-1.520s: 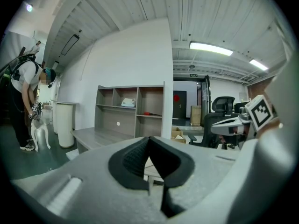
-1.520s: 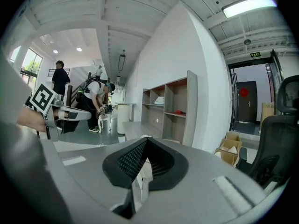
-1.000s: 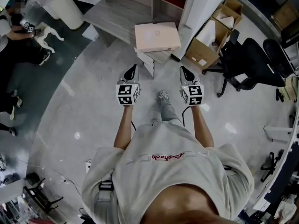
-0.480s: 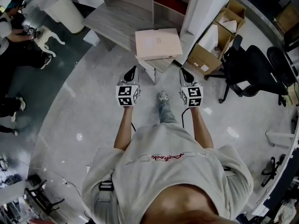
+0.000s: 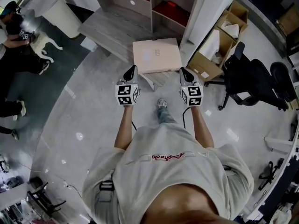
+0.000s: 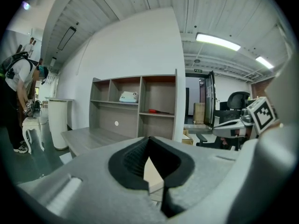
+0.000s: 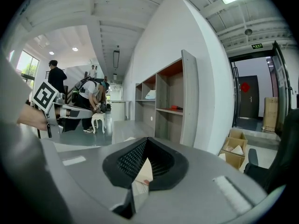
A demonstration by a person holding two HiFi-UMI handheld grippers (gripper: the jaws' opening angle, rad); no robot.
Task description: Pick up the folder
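Note:
A pale pink folder lies flat on the near corner of a grey wooden desk. My left gripper is held level just short of the folder's near left corner, shut with nothing in it. My right gripper is just off its near right corner, also shut and holding nothing. In the left gripper view the folder shows past the closed tips of the left gripper. The right gripper view shows the same folder beyond the shut right gripper.
A grey shelf unit stands behind the desk. Open cardboard boxes and a black office chair are to the right. A white bin, a small white stool and a bending person are at the far left.
The person has walked forward, so the desk and folder have come closer to both grippers. Both grippers stayed shut and side by side.

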